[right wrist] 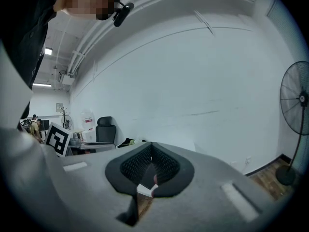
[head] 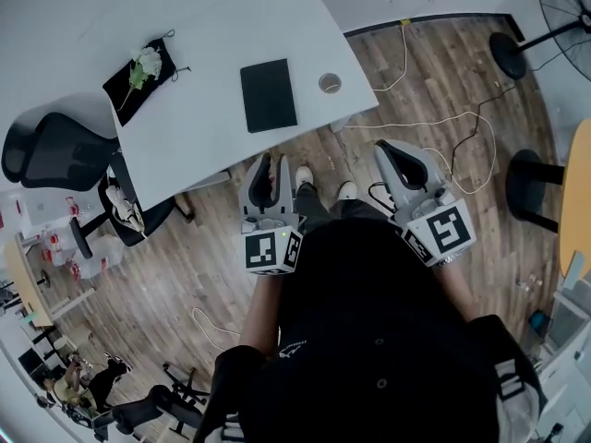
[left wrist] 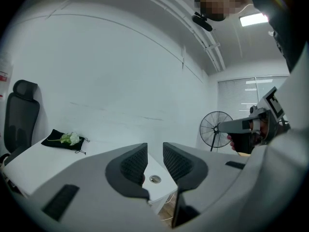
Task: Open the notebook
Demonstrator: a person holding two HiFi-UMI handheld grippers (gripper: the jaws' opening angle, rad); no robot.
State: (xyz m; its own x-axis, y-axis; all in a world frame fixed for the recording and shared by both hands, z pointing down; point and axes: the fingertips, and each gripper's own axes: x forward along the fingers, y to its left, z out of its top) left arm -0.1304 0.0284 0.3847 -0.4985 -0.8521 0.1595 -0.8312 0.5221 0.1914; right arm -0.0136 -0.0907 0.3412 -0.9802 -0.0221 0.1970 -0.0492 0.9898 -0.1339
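The black notebook (head: 269,95) lies closed on the white table (head: 212,26), near its front edge. Both grippers hang over the wooden floor in front of me, short of the table and touching nothing. My left gripper (head: 263,175) points toward the table's front edge below the notebook; its jaws stand a little apart and hold nothing (left wrist: 154,161). My right gripper (head: 388,151) is to the right of the table corner, with its jaws closed together and empty (right wrist: 151,161). Neither gripper view shows the notebook.
A black pouch with a white flower (head: 140,74) lies at the table's left. A small round object (head: 330,83) sits right of the notebook. A black office chair (head: 55,146) stands left. Cables (head: 434,123) and fan bases (head: 508,53) are on the floor at right.
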